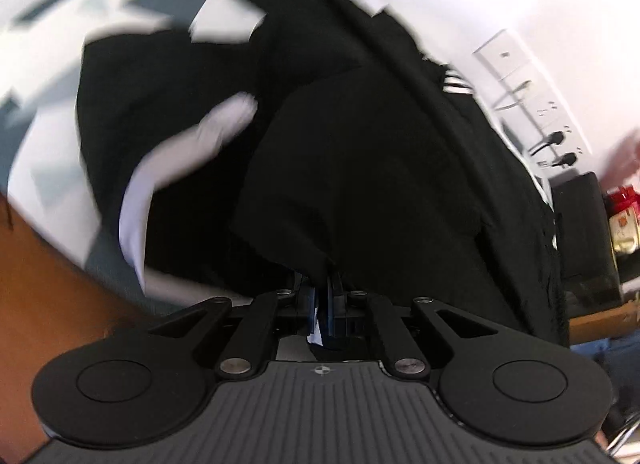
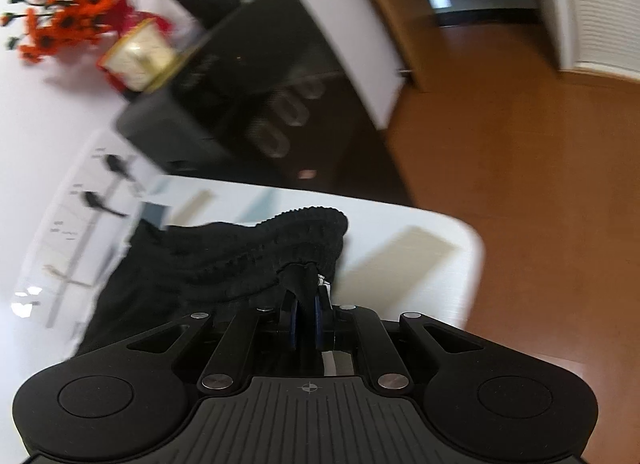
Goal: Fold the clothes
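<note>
A black garment [image 1: 360, 168] with white stripes fills the left wrist view, hanging and blurred. My left gripper [image 1: 322, 292] is shut on its edge, cloth pinched between the blue pads. In the right wrist view the same black garment [image 2: 240, 260] shows a ribbed waistband over a white patterned table [image 2: 420, 256]. My right gripper [image 2: 306, 296] is shut on the waistband corner and holds it just above the table.
A black cabinet [image 2: 248, 104] stands behind the table, with orange flowers [image 2: 68, 20] and a boxed item on it. Wall sockets with plugs [image 1: 556, 148] sit on the white wall. Wooden floor [image 2: 540, 164] lies to the right of the table.
</note>
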`<state>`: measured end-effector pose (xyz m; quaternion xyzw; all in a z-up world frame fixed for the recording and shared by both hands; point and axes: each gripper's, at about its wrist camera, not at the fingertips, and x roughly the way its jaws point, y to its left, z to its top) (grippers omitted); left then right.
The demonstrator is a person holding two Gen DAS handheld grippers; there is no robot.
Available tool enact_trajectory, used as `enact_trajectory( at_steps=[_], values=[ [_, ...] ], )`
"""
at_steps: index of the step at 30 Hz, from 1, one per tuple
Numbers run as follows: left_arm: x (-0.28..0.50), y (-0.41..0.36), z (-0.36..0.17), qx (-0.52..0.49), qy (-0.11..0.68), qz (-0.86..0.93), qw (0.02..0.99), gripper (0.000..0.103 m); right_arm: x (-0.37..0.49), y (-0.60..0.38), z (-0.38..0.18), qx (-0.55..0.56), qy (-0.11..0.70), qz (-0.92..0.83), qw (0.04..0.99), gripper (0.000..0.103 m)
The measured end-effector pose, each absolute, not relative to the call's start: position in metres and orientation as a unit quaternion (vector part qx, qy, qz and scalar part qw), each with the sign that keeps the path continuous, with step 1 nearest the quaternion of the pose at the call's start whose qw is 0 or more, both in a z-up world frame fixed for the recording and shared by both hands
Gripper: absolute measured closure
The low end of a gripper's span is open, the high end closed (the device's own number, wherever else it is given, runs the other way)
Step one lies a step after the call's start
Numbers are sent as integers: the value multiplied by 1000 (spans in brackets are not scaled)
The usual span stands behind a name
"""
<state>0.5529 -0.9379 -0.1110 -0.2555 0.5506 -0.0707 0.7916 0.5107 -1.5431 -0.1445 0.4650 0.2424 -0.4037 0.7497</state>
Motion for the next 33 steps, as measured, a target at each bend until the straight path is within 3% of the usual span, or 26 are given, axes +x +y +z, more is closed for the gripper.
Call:
enact_trajectory(
  at_steps=[3,5,8,12,14,15,16,21,24,30,31,32,33],
  values=[
    [549,-936,-109,-261,552,-82,788,96,510,-1538,-148,451,257,-433,737,92],
    [550,-935,-104,-257,544,-96,793,96,514,-1534,-146,439,273,-453,727,70],
    [553,-925,-90,-277,520,-111,800,96,519,-1523,-132,424,250,-465,736,58],
    [564,-915,-71,-287,490,-122,814,93,533,-1505,-99,421,210,-425,773,56],
    [570,-907,-68,-290,494,-121,810,81,545,-1496,-79,427,191,-396,790,55],
    [572,-902,-67,-300,502,-119,803,67,552,-1492,-68,432,183,-381,797,54],
    [573,-898,-65,-309,501,-124,799,62,559,-1489,-58,440,176,-365,802,53],
    [578,-865,-44,-324,470,-159,805,57,603,-1467,-5,489,144,-277,814,49],
    [589,-823,-36,-339,458,-146,809,42,635,-1440,31,474,137,-217,843,46],
    [616,-723,-44,-370,436,-53,819,42,709,-1364,48,379,179,-144,896,42],
    [620,-712,-46,-367,432,-38,823,42,724,-1353,41,369,189,-131,901,40],
    [625,-704,-48,-357,430,-23,829,42,743,-1343,33,352,204,-105,908,31],
    [632,-703,-50,-336,431,-6,837,42,760,-1332,22,331,217,-91,914,31]
  ],
)
